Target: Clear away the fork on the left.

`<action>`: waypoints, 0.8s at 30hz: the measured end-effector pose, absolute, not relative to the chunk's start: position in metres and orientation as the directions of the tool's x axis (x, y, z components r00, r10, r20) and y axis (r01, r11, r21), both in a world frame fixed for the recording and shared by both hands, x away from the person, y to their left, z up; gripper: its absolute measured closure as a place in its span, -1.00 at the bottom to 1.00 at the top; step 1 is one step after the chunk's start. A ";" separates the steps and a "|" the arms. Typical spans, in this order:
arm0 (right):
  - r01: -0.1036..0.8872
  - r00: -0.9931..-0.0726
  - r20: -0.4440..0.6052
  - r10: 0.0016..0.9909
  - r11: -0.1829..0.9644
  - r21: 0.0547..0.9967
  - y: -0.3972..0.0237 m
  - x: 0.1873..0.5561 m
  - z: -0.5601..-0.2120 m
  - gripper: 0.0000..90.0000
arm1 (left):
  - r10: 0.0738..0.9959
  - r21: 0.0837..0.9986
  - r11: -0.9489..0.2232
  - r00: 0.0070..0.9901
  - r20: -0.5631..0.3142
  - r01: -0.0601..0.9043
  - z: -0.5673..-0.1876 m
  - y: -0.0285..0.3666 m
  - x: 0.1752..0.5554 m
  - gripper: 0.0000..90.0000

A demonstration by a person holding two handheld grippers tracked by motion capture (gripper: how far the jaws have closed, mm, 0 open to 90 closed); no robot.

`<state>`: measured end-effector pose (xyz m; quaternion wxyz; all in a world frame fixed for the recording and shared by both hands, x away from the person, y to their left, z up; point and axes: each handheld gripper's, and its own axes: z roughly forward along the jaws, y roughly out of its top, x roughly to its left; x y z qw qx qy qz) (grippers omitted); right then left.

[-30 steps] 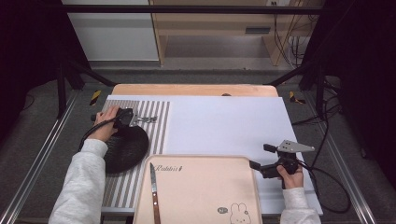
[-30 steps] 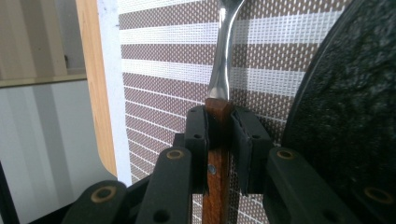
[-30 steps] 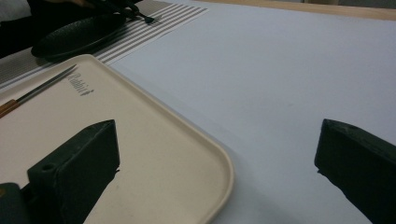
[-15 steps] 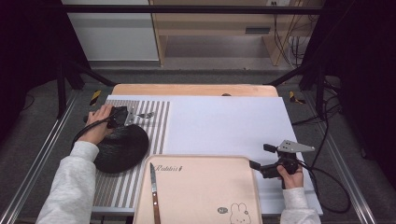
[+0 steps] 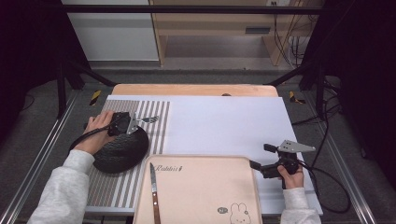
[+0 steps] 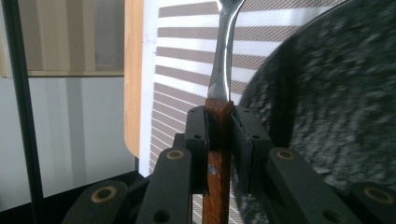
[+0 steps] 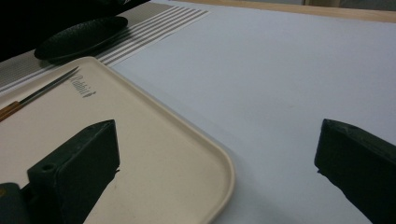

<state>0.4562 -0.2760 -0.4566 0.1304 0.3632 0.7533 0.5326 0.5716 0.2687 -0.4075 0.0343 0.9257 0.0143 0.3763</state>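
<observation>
Near the table's far left corner, our left gripper (image 5: 132, 123) clamps the fork (image 6: 223, 70) by its wooden handle above the black plate (image 5: 120, 151); our right gripper (image 5: 258, 161) rests with jaws spread wide by the tray (image 5: 201, 186).

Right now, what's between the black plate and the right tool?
In the high view, the beige rabbit-print tray carrying a wooden-handled knife lies between the black textured plate and the right tool.
</observation>
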 end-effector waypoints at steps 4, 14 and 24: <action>0.410 -0.703 0.192 0.685 0.170 0.896 -0.276 0.456 -0.457 -0.99 | 0.078 0.092 -0.996 0.710 0.700 0.018 -0.408 0.266 0.559 0.71; 0.412 -0.703 0.192 0.685 0.171 0.895 -0.275 0.456 -0.457 -0.99 | 0.171 0.166 -0.983 0.721 0.672 0.078 -0.405 0.264 0.530 0.71; 0.410 -0.703 0.191 0.685 0.171 0.896 -0.276 0.456 -0.457 -0.99 | 0.221 0.234 -0.968 0.739 0.636 0.088 -0.401 0.258 0.502 0.71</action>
